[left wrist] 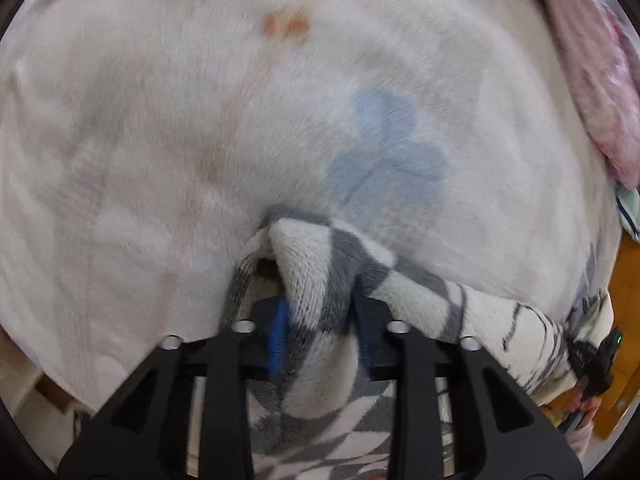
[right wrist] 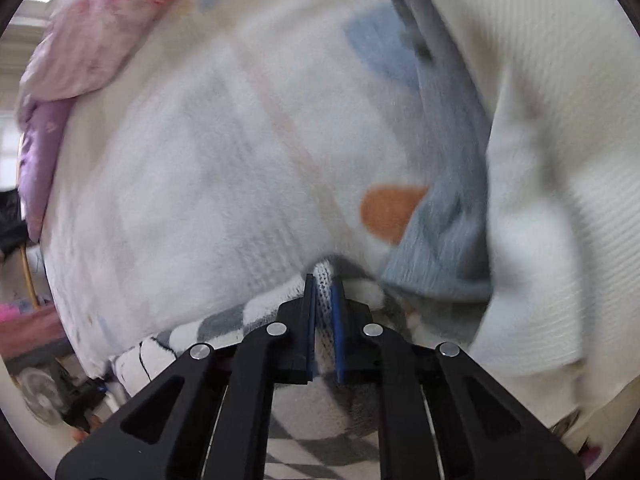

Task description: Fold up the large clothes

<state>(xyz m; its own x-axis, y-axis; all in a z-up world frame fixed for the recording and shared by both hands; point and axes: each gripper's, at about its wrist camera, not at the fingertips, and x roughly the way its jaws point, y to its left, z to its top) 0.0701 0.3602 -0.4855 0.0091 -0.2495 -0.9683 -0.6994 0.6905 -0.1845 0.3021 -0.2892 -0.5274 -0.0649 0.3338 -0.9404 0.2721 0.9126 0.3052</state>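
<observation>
Pinching the white-and-grey checked knit garment from both ends: left gripper clamps a thick bunched fold, right gripper squeezes a thin edge, over a white patterned blanket.

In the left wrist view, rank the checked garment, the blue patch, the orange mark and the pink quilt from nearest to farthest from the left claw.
1. Checked garment, clamped in the left claw.
2. Blue patch, just beyond, slightly right.
3. Orange mark, far up, centre.
4. Pink quilt, upper right edge; close to the orange mark's rank.
</observation>
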